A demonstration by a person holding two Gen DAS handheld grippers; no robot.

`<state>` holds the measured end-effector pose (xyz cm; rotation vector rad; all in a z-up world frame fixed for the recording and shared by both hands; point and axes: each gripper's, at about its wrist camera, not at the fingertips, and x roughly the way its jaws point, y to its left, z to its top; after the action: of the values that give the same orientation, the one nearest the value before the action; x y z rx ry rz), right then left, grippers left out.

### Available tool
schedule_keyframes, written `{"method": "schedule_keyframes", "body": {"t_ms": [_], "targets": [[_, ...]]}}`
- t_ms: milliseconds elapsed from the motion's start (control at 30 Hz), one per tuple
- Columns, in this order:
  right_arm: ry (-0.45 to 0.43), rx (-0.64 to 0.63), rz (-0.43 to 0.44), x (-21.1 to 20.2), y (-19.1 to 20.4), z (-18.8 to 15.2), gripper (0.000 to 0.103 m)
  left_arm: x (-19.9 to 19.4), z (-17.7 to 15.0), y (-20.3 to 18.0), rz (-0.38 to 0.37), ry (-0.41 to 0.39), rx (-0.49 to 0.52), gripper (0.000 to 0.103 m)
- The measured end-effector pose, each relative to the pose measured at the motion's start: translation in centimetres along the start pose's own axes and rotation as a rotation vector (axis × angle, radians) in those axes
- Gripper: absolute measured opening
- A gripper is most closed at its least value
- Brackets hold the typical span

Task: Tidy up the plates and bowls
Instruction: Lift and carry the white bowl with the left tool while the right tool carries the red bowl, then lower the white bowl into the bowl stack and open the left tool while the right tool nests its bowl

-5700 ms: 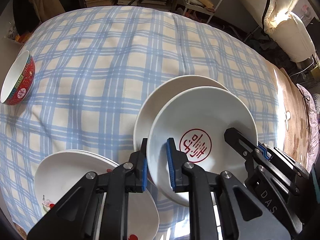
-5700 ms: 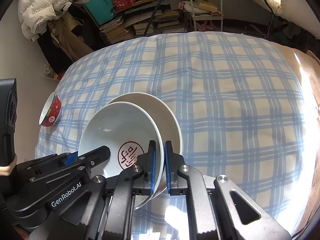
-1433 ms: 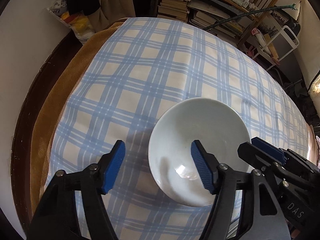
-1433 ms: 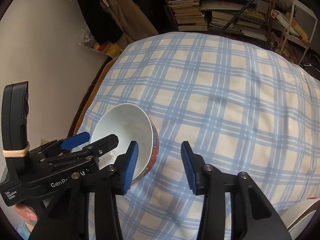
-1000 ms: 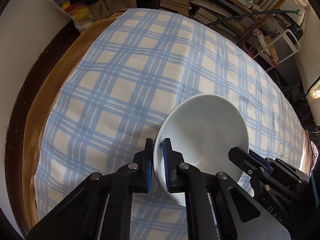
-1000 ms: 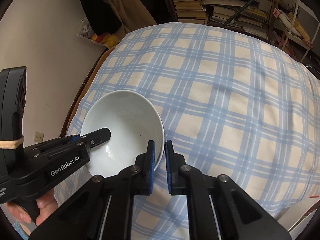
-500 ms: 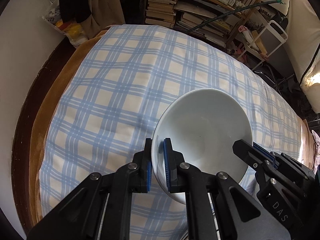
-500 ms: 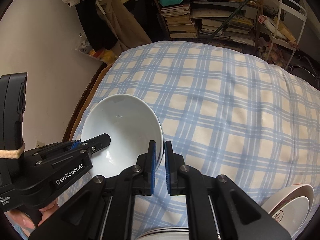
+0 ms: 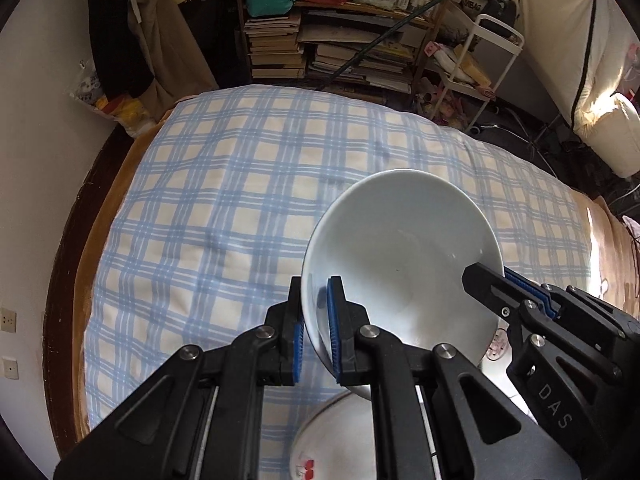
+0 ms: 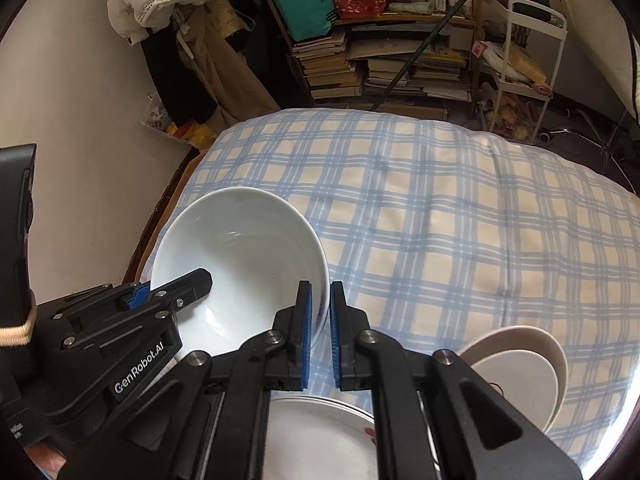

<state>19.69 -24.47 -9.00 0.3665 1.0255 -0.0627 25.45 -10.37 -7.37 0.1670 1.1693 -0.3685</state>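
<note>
A white-lined bowl (image 9: 400, 264) hangs in the air above the plaid cloth, held from both sides. My left gripper (image 9: 314, 332) is shut on its left rim. My right gripper (image 10: 320, 340) is shut on its right rim; the bowl (image 10: 240, 264) shows tilted in the right wrist view. A stack of white plates (image 10: 320, 436) lies below the grippers, and its top plate with a red print shows in the left wrist view (image 9: 332, 440). Two nested white bowls (image 10: 516, 368) sit at the lower right on the cloth.
The blue-and-cream plaid cloth (image 9: 224, 200) covers a soft, rounded surface with a brown border (image 9: 104, 184) at its left edge. Bookshelves (image 10: 380, 52) and a white cart (image 10: 520, 60) stand behind it.
Both grippers closed on the bowl's rim about a second ago. They have since lifted it and carried it back toward the plate stack and nested bowls, which have come into view.
</note>
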Motion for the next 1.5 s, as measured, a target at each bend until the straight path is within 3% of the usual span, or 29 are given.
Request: {"method": "schedule_keyframes", "body": {"t_ms": [533,1167,1500], "targets": [[-0.04,0.082,-0.075,-6.0,-8.3,-4.3,0.01,-1.0,-3.7,-9.3,-0.13,0.019,0.094,0.012],[-0.04,0.189,-0.049,-6.0,-13.5,-8.9,0.01,1.6,-6.9,-13.7,-0.129,0.055,0.175,0.013],[-0.033,0.183,-0.083,-4.9,-14.3,-10.2,0.01,3.8,-8.3,-14.8,-0.101,0.092,0.21,0.013]]}}
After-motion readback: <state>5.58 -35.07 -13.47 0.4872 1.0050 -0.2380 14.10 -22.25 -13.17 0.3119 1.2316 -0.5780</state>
